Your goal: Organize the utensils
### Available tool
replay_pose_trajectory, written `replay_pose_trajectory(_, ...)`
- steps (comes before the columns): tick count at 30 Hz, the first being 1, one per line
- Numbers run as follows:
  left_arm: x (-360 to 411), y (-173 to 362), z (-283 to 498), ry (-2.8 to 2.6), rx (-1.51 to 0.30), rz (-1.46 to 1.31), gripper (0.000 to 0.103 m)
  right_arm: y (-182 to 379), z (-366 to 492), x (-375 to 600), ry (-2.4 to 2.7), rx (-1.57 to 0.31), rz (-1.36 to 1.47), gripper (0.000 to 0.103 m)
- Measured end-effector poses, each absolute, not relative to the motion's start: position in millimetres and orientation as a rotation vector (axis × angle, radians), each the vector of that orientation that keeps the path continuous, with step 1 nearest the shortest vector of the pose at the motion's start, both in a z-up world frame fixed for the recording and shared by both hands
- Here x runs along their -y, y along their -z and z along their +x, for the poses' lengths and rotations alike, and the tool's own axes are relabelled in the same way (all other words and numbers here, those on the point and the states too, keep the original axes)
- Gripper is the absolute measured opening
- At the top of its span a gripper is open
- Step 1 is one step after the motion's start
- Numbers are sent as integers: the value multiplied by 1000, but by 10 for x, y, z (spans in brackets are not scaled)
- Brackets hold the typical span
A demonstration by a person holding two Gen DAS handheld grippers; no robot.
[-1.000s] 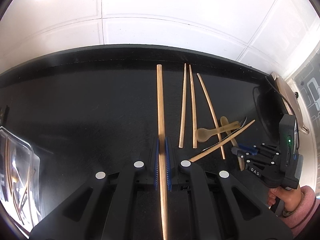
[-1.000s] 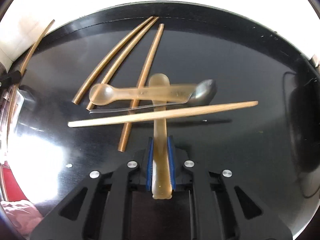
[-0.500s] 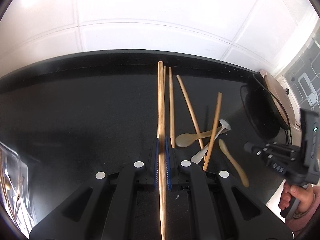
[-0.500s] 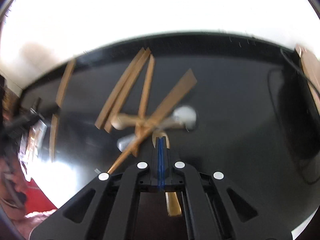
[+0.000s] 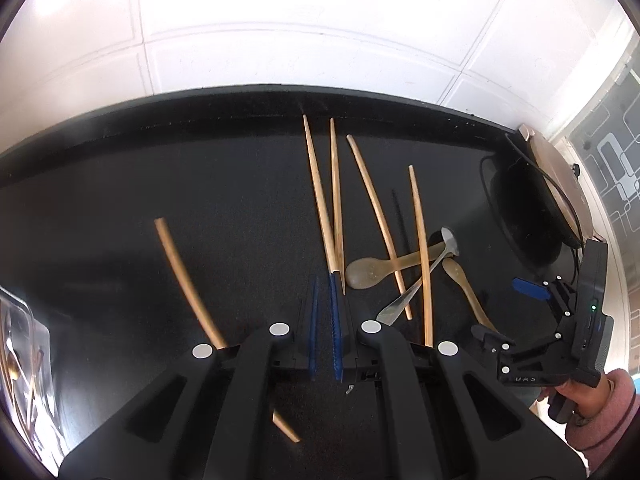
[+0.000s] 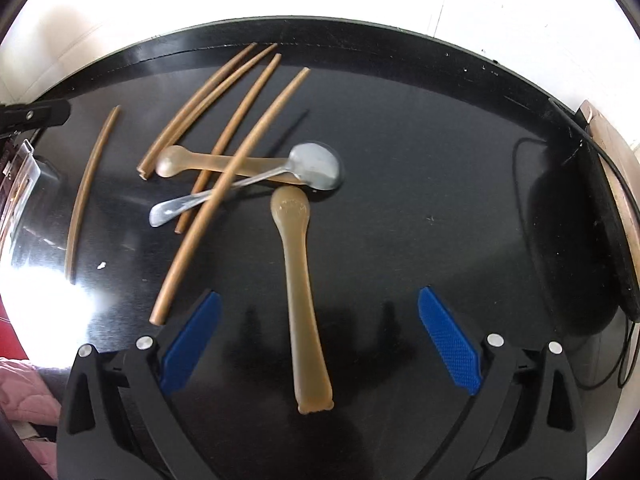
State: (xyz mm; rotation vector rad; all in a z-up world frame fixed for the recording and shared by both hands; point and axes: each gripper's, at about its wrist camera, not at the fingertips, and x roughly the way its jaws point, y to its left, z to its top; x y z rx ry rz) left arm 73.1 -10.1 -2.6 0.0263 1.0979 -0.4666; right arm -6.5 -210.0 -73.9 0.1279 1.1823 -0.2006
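Note:
Several wooden chopsticks and spoons lie on a black table (image 5: 120,208). In the left wrist view my left gripper (image 5: 325,300) is slightly open and empty; one chopstick (image 5: 188,280) lies loose to its left. A pair of chopsticks (image 5: 326,200) lies just ahead of it. In the right wrist view my right gripper (image 6: 320,340) is wide open over a tan plastic spoon (image 6: 298,288) lying flat between its fingers. Beyond it a metal spoon (image 6: 316,166) and a second tan spoon (image 6: 208,162) cross under chopsticks (image 6: 228,184). The right gripper also shows in the left wrist view (image 5: 520,308).
A clear plastic container (image 5: 20,360) with utensils sits at the left edge. A round dark pan with a cable (image 5: 532,208) stands at the right, also in the right wrist view (image 6: 580,232). A white tiled wall runs behind the table.
My left gripper let go of its chopstick, which now lies to its left. My right gripper opened wide and released the tan spoon onto the table.

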Motion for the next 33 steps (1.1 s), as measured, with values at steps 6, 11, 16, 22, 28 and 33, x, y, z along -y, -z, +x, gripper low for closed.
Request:
replay_pose_trajectory(6,-335,261,747,302,-1165,-51,59,973,6,2138,192,-1223,126,96)
replay_pose_trajectory(11,-869,327,600,115,-1108,-164,83,1003,5,2174,181,-1194,122,98)
replay_pose_trajectory(16,-1092,433,570,-6,-1129,-193,88,990,94,2151,168,-1210,114,98)
replay_pose_trajectory(22,-1297,541,476,-47,-1171,-236,89,986,205,2104,160,-1225,108,98)
replay_pose_trajectory(28,-1582,869,417,-151,-1302,-289,97,990,199,2062,177,-1207,117,98)
replay_pose_trajectory(33,-1468,1000,551,-168,-1331,-108,98,993,229,2065,163,-1204,109,98)
